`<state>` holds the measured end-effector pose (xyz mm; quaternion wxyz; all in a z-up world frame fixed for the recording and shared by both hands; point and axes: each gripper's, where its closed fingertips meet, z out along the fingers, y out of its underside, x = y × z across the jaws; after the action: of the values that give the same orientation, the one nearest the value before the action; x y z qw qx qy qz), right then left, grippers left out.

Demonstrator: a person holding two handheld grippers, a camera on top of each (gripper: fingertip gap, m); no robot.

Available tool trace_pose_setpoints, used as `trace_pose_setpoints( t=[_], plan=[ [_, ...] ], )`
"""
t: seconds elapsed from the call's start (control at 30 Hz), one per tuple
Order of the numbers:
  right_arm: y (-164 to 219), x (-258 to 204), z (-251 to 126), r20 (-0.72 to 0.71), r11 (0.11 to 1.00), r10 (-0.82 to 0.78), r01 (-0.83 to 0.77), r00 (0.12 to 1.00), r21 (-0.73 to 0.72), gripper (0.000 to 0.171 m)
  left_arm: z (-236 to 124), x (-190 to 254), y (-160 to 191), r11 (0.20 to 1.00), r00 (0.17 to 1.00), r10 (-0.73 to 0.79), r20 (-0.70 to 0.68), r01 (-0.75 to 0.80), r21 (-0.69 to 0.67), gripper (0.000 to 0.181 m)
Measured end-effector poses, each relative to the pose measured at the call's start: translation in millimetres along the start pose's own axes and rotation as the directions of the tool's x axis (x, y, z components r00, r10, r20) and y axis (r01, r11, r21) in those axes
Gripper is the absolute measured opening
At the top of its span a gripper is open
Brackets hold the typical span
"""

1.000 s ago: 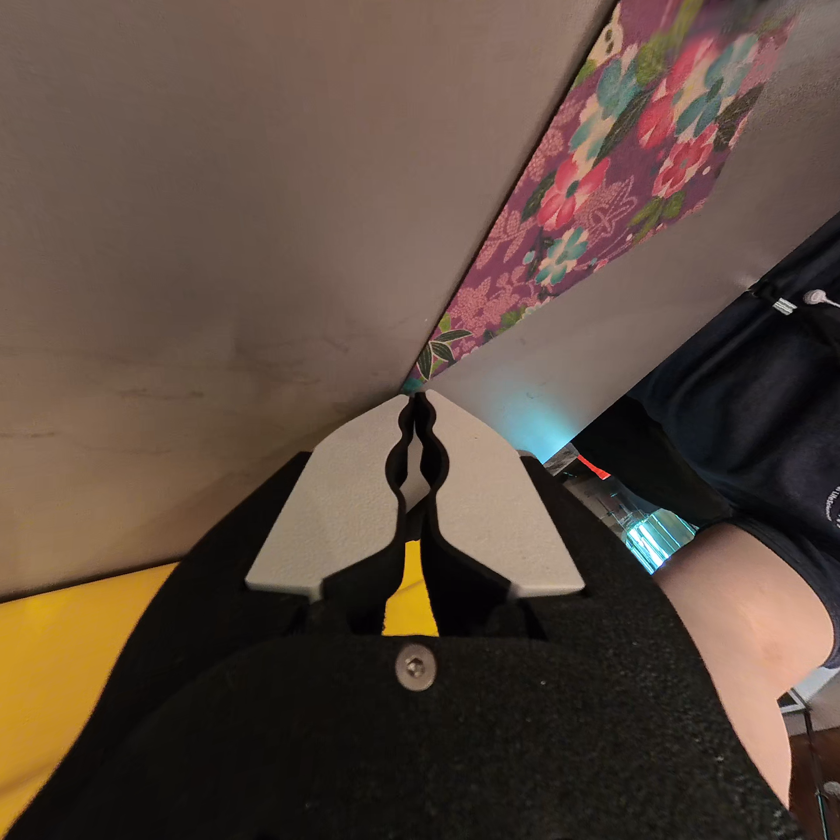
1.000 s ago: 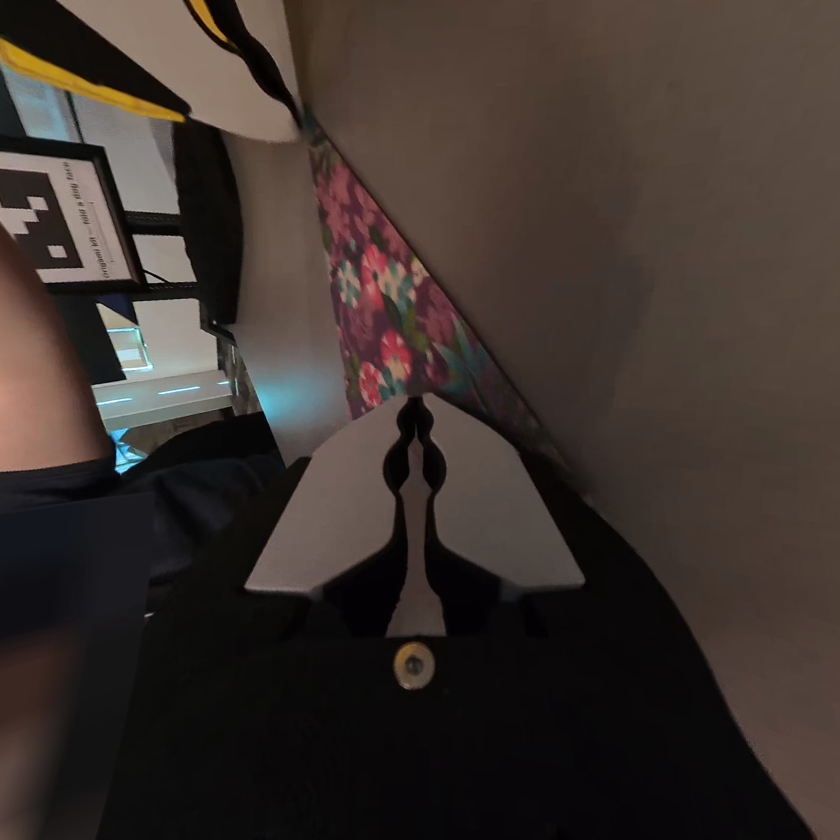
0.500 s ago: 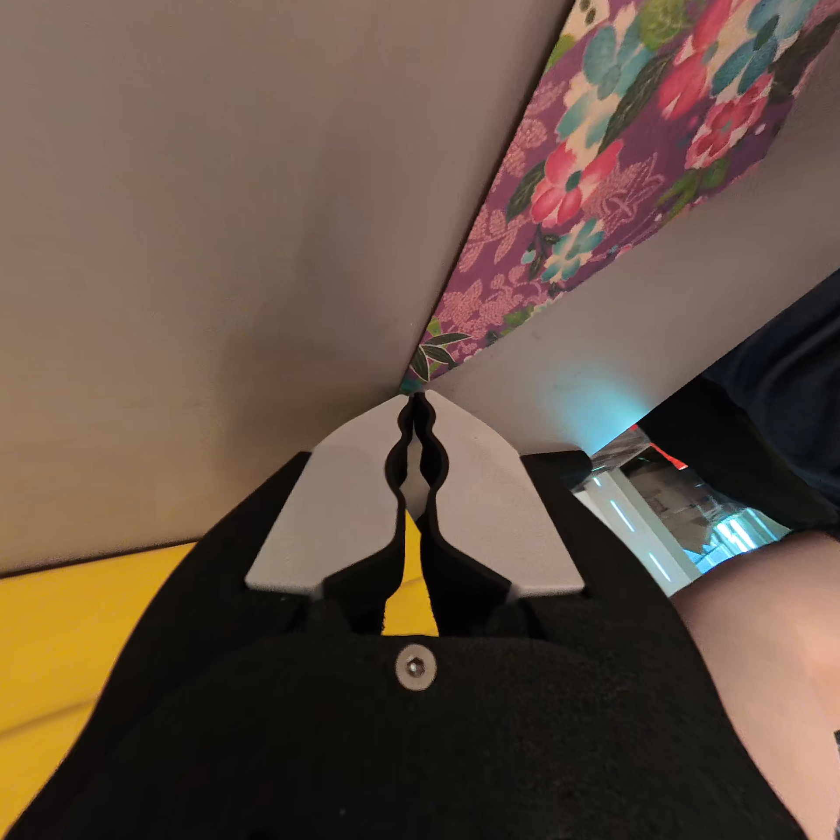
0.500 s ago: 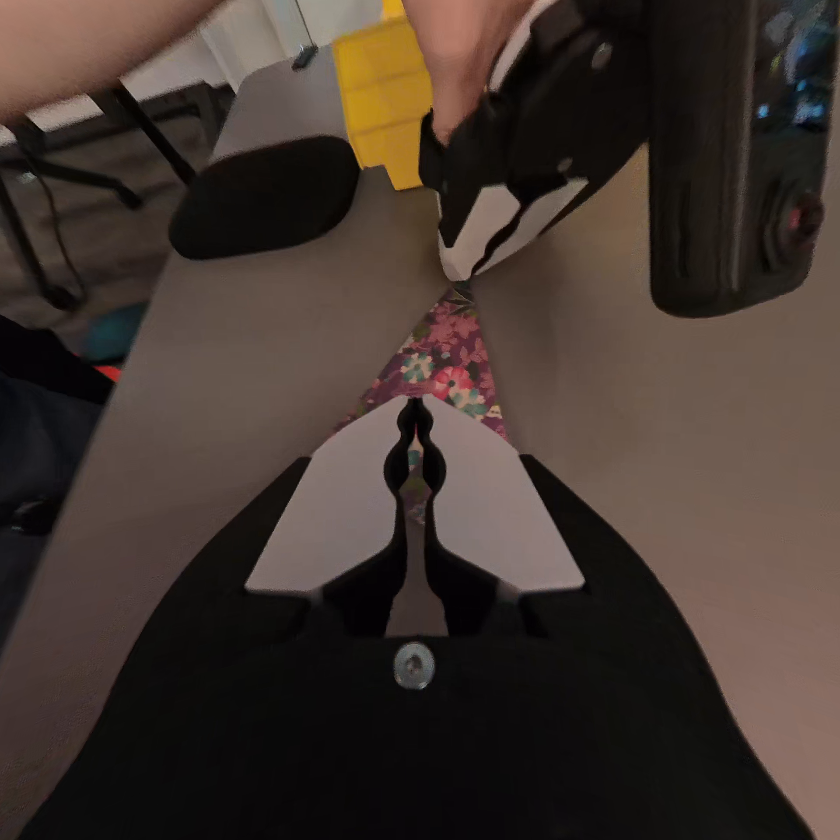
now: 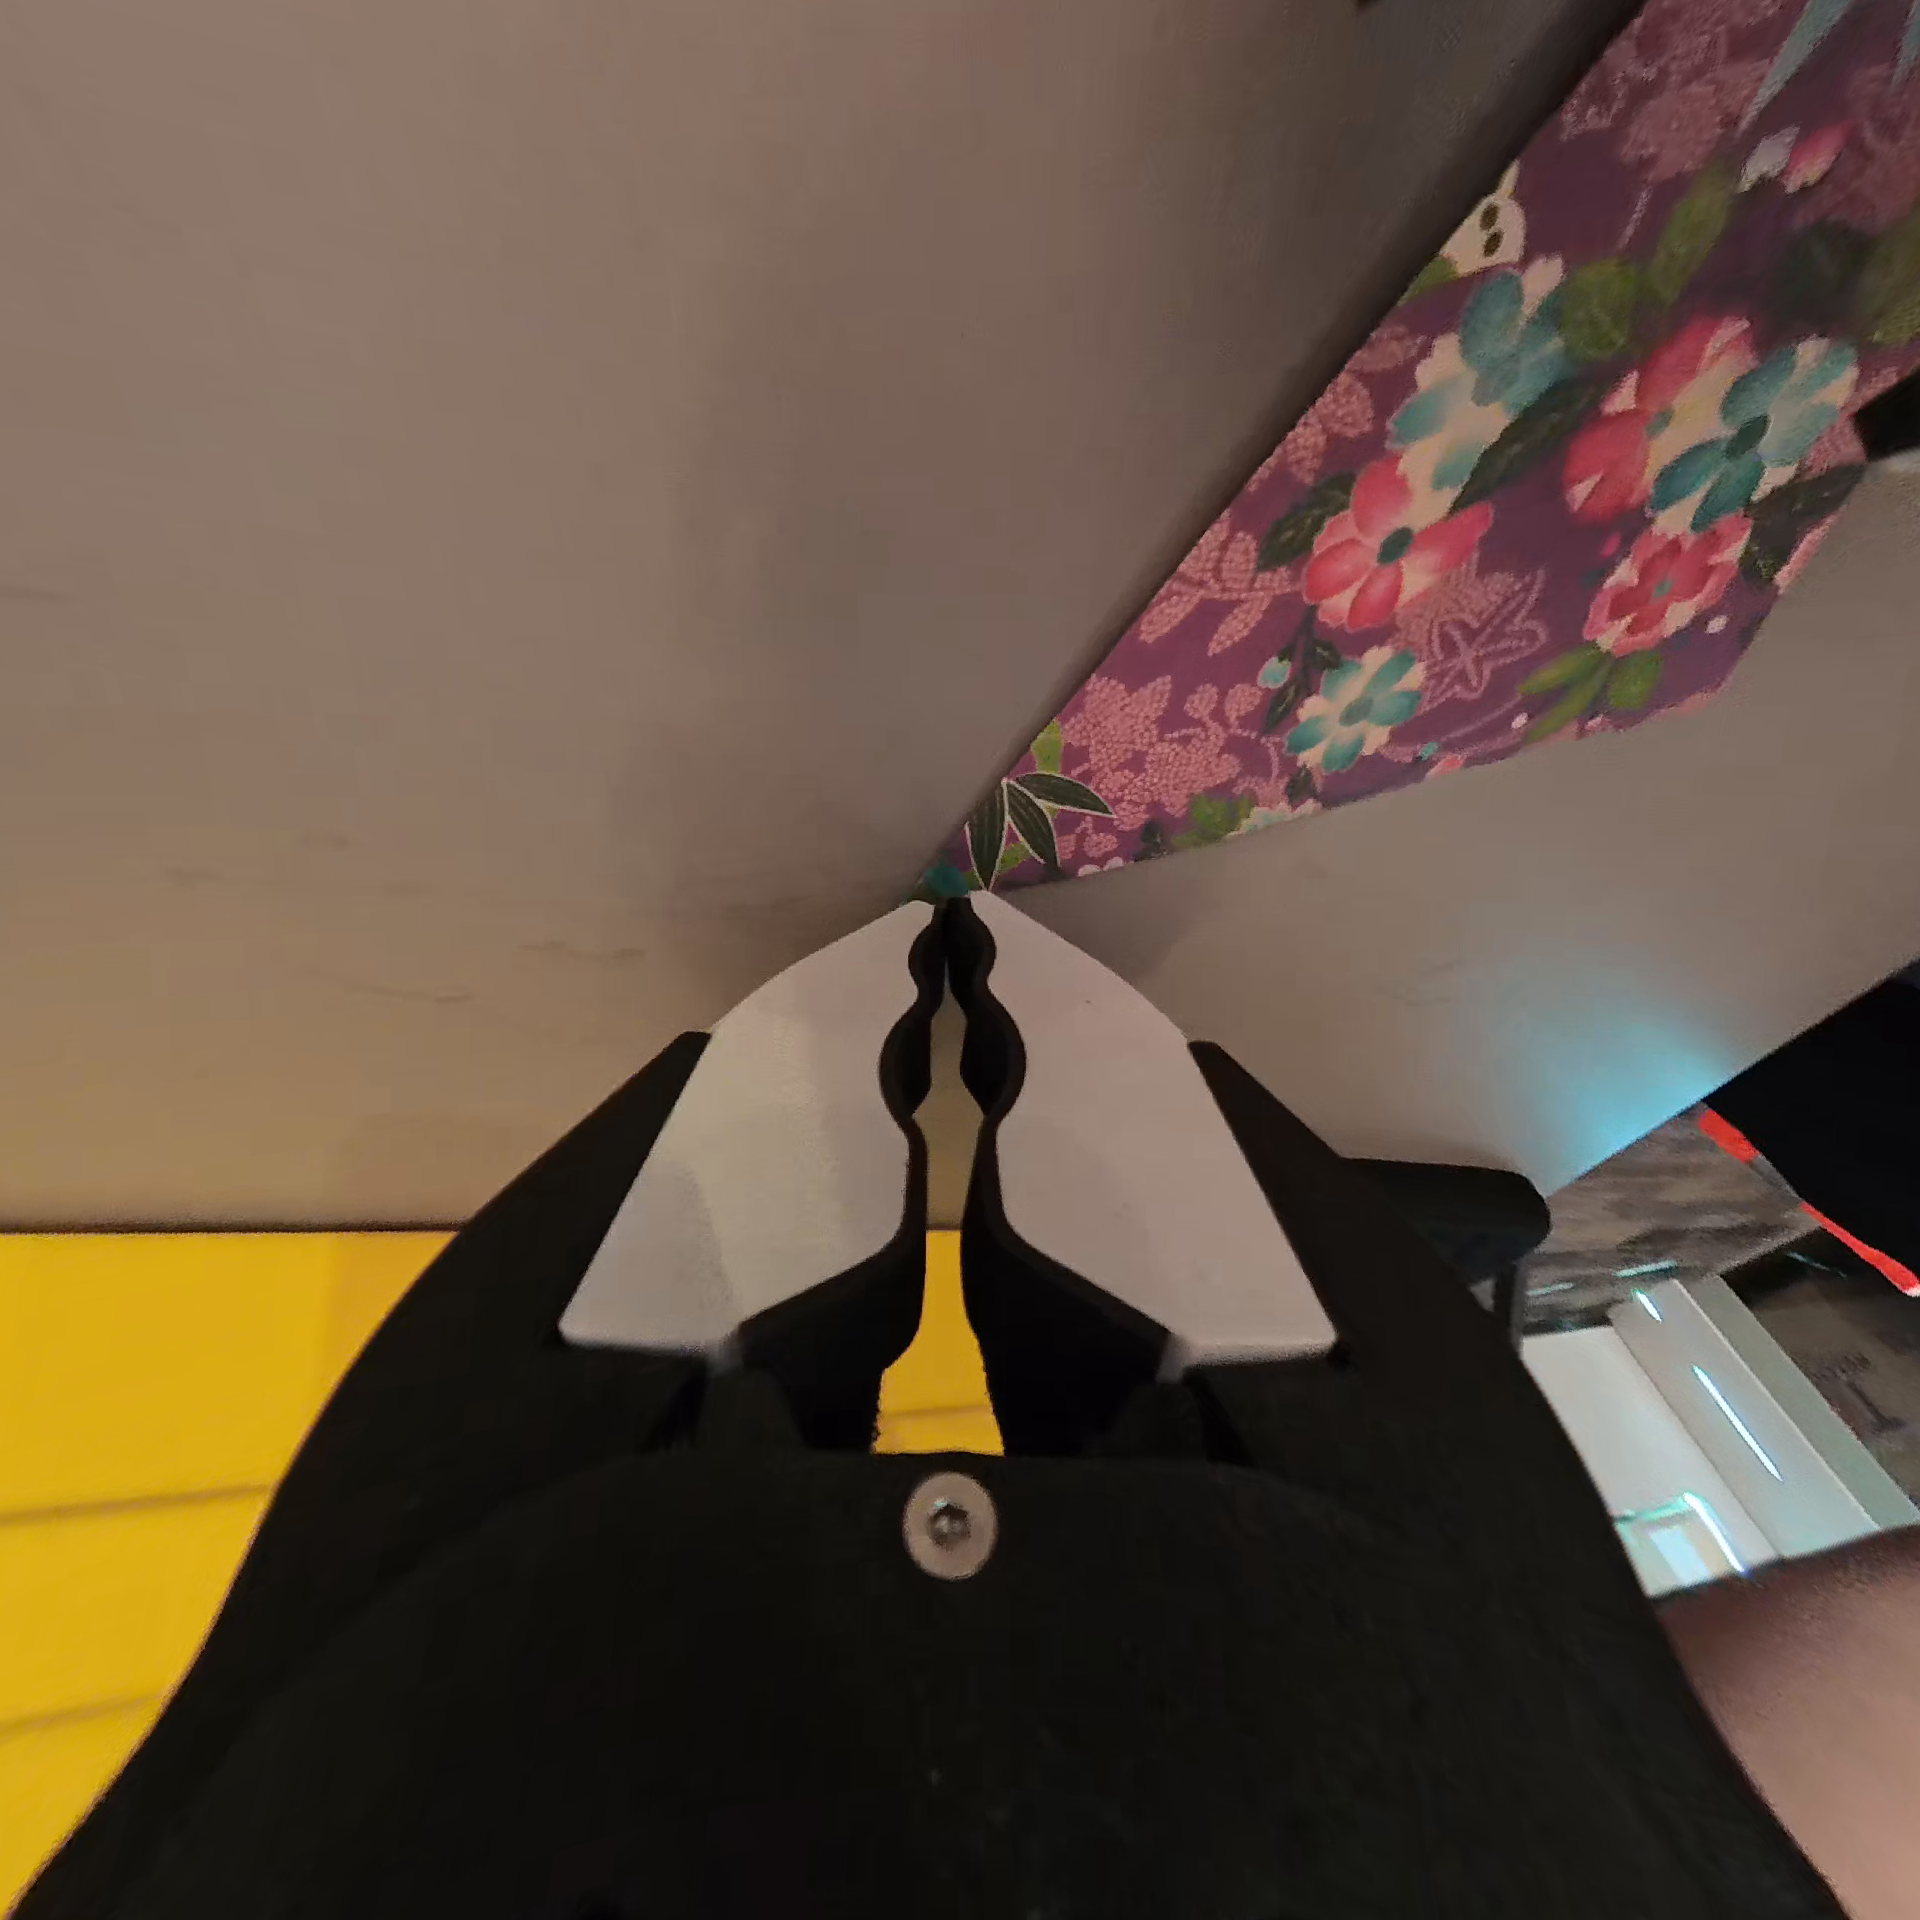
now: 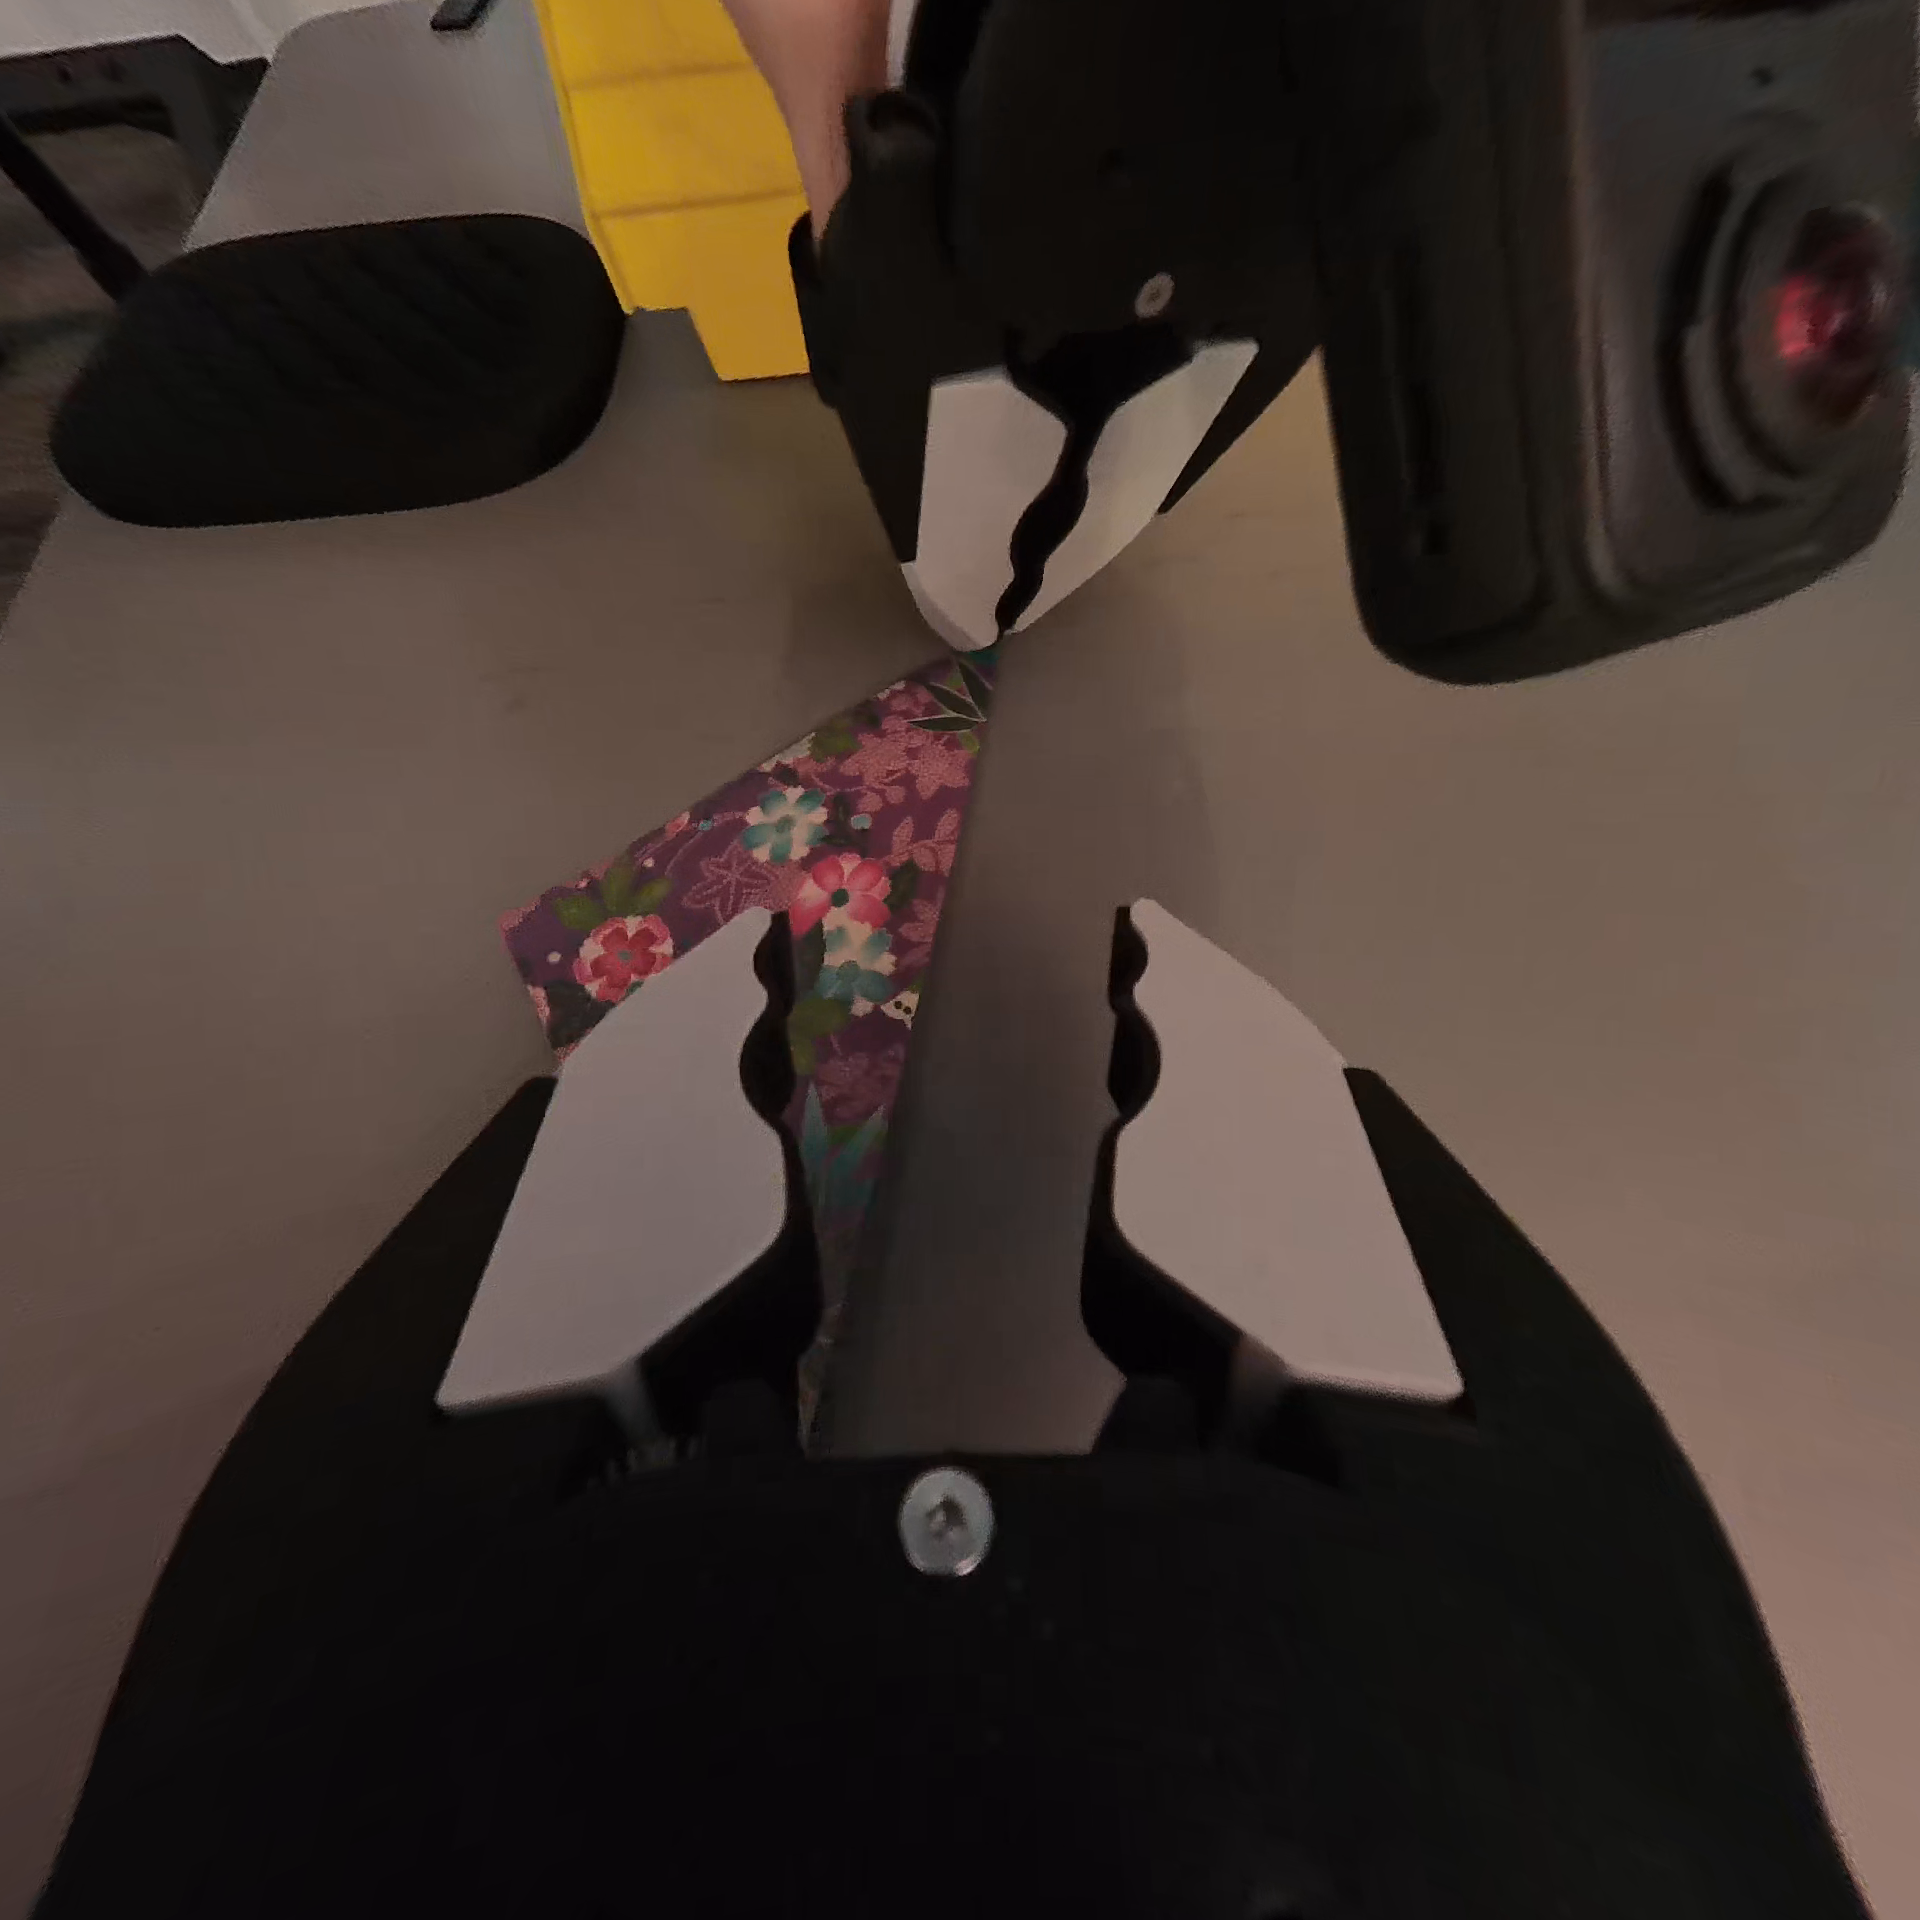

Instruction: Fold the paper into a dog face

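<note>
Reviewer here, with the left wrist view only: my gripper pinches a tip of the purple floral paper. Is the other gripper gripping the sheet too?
Observer: No. The right gripper is open, its fingers spread apart.
Operator: Where is it relative to the sheet?
Observer: The long straight edge of the purple floral paper runs between its fingers, toward the left gripper.
Operator: What outline does the sheet have?
Observer: A triangle, narrowing to the pinched tip.
</note>
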<state>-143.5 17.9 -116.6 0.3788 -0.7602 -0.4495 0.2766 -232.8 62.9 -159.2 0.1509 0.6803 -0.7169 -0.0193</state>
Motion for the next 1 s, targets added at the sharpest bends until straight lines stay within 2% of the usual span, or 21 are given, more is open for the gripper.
trace_pose_setpoints(
  t=[0.2,0.37,0.67,0.9,1.0],
  plan=[
    [23,-6,10,0.033,0.99,0.074,-0.069,0.997,-0.12,0.062,0,2,-1,1.0,0.996,0.018,0.091,-0.019,0.007,0.0],
    [35,-8,15,-0.035,0.97,0.066,-0.072,0.997,-0.232,0.073,1,5,-4,1.0,0.996,-0.015,0.089,0.014,0.02,0.0],
    [33,-11,19,-0.089,0.956,0.107,-0.128,0.99,-0.265,0.079,0,5,-6,0.989,0.992,-0.105,0.071,0.096,0.117,0.0],
    [35,-6,21,-0.135,0.956,0.03,-0.068,0.99,-0.286,0.069,-4,4,-17,0.973,0.983,-0.143,0.117,0.118,0.196,0.0],
    [34,-4,20,-0.134,0.966,0.058,-0.089,0.989,-0.243,0.066,-10,7,-22,0.961,0.98,-0.151,0.126,0.116,0.251,0.0]
  ],
)
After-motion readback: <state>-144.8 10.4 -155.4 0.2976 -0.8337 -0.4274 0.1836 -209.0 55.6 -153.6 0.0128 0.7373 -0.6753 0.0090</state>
